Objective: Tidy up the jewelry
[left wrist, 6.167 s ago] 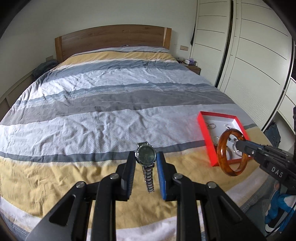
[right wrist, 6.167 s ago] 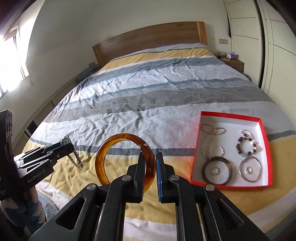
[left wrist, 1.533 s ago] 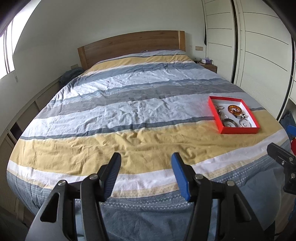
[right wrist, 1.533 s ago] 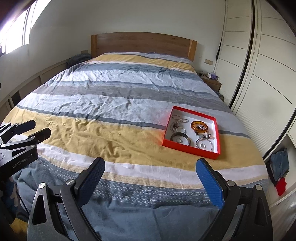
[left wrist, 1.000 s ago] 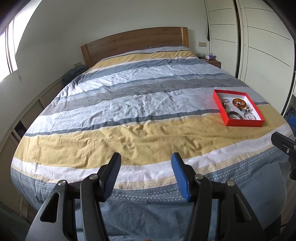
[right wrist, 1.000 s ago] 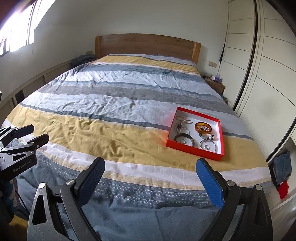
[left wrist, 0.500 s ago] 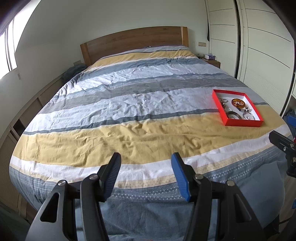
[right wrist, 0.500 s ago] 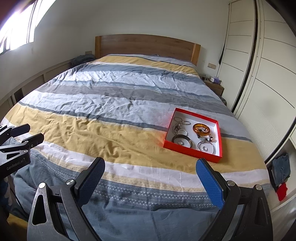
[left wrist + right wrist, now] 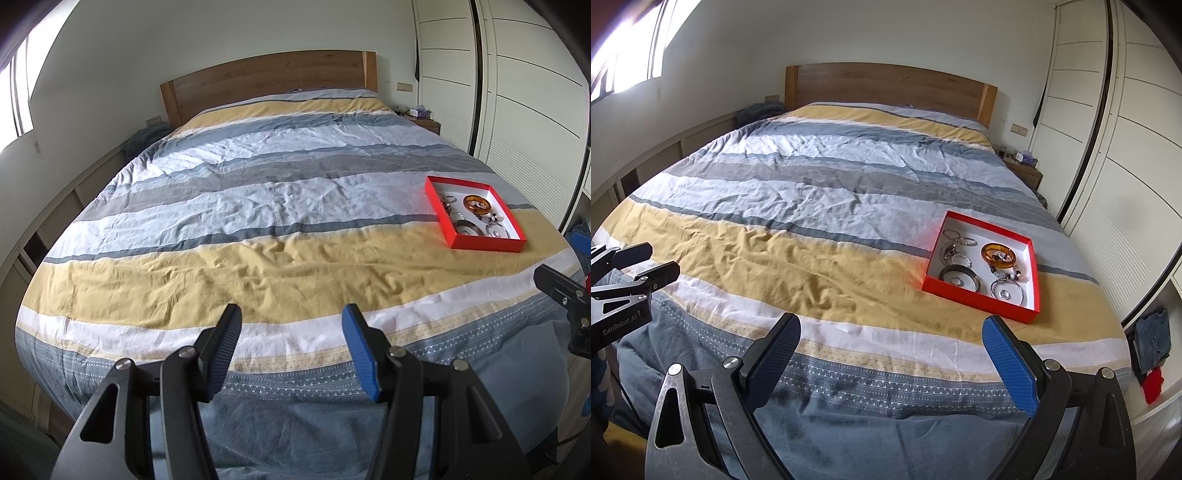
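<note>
Item: red tray, shallow, white-lined, lying flat on the yellow stripe of the bed, right side, near the foot.

Contents, all inside the tray's walls: amber bangle at the far right; dark ring at the near left; thin silver hoop at the near right; chains and a beaded piece in the middle and far left, too small to tell apart. A watch cannot be picked out at this size.

Left hand-held gripper: jaws spread apart, nothing between them, held off the foot of the bed, well apart from the tray.

Right hand-held gripper: jaws spread wide, nothing between them, also off the foot of the bed; the tray lies ahead, right of centre.

Bed cover: no loose jewelry visible on it in either view.

Status, as judged: sorting looks finished or nearly so.

Handling note: if anything remains, scan the wrinkles of the cover for small pieces; approach the tray from above, set pieces on bare lining, and avoid nudging the light tray on soft bedding.
</note>
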A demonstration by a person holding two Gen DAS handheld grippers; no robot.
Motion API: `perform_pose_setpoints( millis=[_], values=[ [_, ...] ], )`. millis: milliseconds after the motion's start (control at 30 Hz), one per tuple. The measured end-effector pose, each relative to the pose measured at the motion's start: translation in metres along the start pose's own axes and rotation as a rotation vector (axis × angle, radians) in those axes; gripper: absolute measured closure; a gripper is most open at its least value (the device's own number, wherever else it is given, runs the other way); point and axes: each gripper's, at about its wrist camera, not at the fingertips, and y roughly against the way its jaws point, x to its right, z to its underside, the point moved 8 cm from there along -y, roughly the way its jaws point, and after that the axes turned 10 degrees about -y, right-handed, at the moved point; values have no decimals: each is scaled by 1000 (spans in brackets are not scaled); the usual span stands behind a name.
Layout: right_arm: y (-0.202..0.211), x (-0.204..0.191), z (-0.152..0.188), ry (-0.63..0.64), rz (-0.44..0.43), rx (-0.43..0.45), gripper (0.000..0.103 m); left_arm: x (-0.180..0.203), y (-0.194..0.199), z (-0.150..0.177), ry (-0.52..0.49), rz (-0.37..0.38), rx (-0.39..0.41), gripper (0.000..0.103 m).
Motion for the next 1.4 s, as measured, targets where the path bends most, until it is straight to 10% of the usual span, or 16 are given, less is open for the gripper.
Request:
perform_pose_setpoints(
  millis=[1400],
  values=[
    [-8,43,12,-71,44,-47,5,58,-9,-16,-50,113,-29,49]
  ],
)
